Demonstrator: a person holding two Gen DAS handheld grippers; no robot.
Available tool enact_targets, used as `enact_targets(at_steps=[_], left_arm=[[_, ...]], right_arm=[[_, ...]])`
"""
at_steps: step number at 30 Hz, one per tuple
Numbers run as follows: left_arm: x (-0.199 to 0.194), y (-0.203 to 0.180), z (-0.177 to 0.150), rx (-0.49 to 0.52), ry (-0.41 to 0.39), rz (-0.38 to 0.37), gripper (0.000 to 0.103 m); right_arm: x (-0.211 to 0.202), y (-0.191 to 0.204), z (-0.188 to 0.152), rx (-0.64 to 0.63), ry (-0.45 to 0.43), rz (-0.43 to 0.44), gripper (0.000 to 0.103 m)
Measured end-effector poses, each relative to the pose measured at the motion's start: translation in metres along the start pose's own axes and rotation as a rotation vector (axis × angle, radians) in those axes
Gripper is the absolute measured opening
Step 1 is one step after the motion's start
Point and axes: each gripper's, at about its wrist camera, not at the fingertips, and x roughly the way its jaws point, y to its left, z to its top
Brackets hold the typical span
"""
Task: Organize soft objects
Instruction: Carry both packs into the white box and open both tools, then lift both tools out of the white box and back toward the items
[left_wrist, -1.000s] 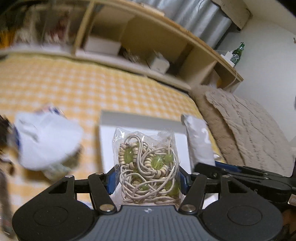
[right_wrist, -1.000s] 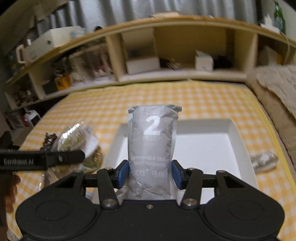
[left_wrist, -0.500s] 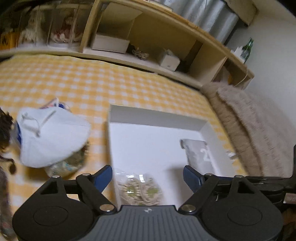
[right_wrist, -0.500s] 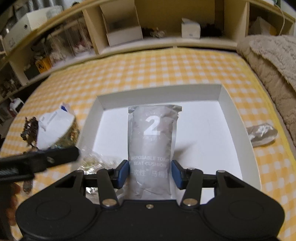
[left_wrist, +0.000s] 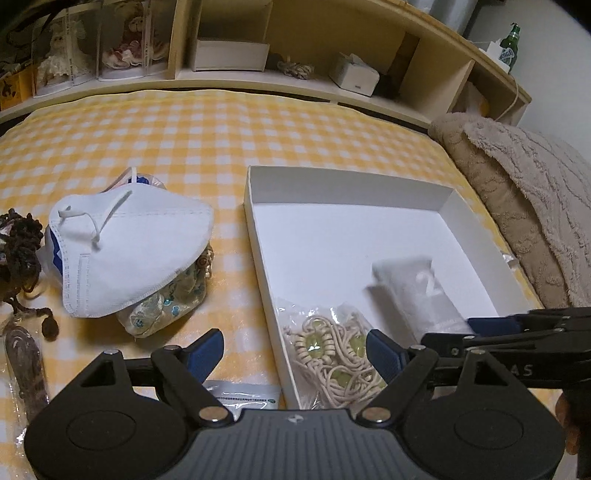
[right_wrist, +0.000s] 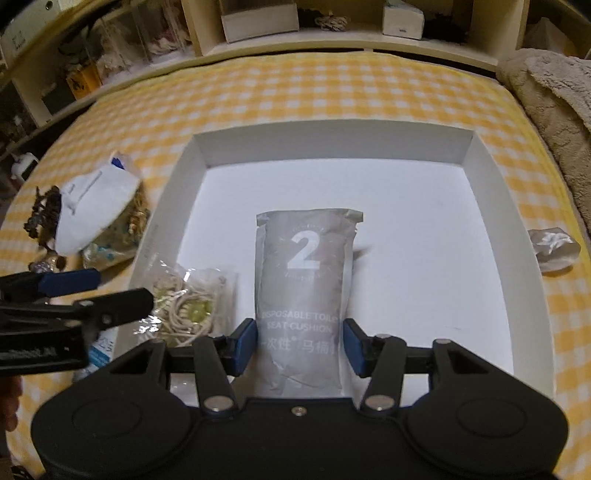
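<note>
- Inside the white box (right_wrist: 491, 177), your cord bag (left_wrist: 334, 354) and grey pouch (right_wrist: 306, 280) already sat; both grippers' jaws were apart, gripping nothing.
- Still outside: mask (left_wrist: 125, 240), floral pouch (left_wrist: 166, 306), the rest.

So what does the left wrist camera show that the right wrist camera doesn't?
Only the left wrist view shows the green glass bottle on the shelf and the open left gripper.

Only the right wrist view shows the crumpled clear plastic packet beside the tray and the right gripper open around the grey seat-cushion pouch.

Both show the white cardboard tray, the clear bag of cream cord and the white face mask.
</note>
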Motion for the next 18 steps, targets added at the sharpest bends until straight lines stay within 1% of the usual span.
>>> enact_targets(at_steps=[1,2,3,8,10,11,13,15,18], left_arm=[[-0.001,0.0,0.0,0.003,0.003,0.004,0.087],[-0.001,0.0,-0.001,0.005,0.006,0.007,0.087],[-0.001,0.0,-0.001,0.008,0.009,0.011,0.088],[-0.001,-0.002,-0.002,0.028,0.023,0.023,0.091],[-0.002,-0.002,-0.002,0.032,0.024,0.021,0.091],[-0.002,-0.002,-0.002,0.034,0.023,0.021,0.091],[-0.004,-0.002,-0.002,0.035,0.022,0.019,0.091],[-0.004,-0.002,-0.002,0.036,0.021,0.019,0.091],[-0.005,-0.002,-0.002,0.034,0.017,0.018,0.091]], right_arm=[[-0.002,0.0,-0.001,0.005,-0.005,-0.012,0.059],[-0.002,-0.001,0.0,0.01,-0.003,-0.025,0.064],[-0.002,-0.001,0.0,0.014,0.002,-0.037,0.067],[-0.007,-0.013,-0.005,0.056,0.019,-0.058,0.073],[-0.011,-0.016,-0.008,0.065,0.02,-0.07,0.073],[-0.012,-0.017,-0.009,0.069,0.018,-0.071,0.073],[-0.011,-0.019,-0.008,0.08,0.016,-0.071,0.07],[-0.007,-0.024,-0.005,0.108,0.011,-0.079,0.058],[-0.003,-0.037,0.0,0.185,-0.005,-0.064,0.055]])
